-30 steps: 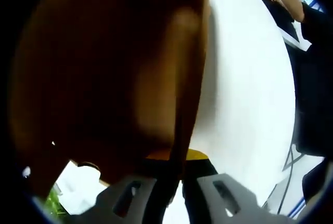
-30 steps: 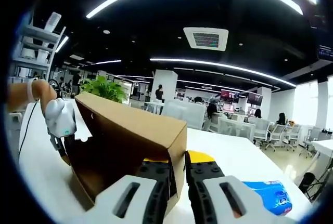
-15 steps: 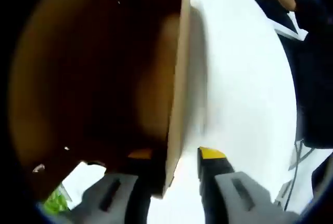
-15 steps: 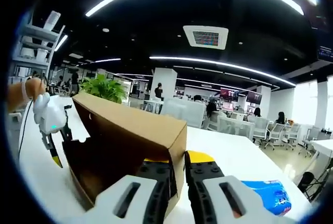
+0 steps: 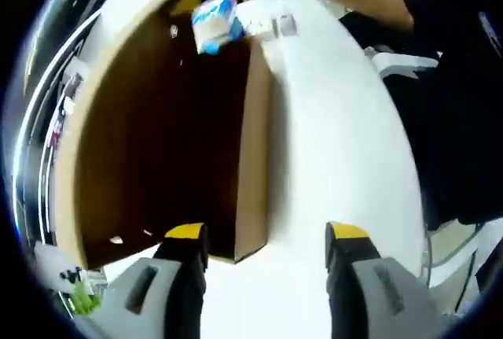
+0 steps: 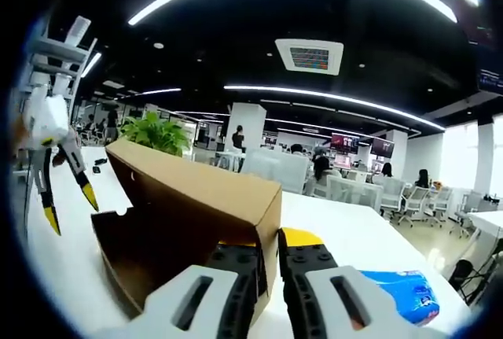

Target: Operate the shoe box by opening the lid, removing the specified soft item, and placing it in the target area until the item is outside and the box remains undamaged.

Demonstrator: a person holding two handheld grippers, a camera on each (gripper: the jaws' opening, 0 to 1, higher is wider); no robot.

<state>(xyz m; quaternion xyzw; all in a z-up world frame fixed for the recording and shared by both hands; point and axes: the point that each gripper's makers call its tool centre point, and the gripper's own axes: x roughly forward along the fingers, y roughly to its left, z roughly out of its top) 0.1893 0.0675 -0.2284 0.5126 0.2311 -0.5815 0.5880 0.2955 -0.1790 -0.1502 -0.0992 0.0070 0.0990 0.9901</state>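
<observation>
We keep the right tool (image 6: 267, 254) pinching the brown cardboard shoe-box lid (image 6: 196, 189) steady; the left tool (image 5: 267, 238), spread, hangs at nine o'clock.

left claw (image 5: 267, 243) spread, right claw (image 6: 267, 251) pinched

The shoe box (image 6: 196, 221) is plain brown cardboard, tipped up on the white table (image 5: 330, 158) with its dark open inside (image 5: 181, 134) exposed and one wall edge (image 5: 253, 158) seen end-on. A blue and white soft packet (image 6: 397, 288) lies flat on the table, just right of the box, outside it.
</observation>
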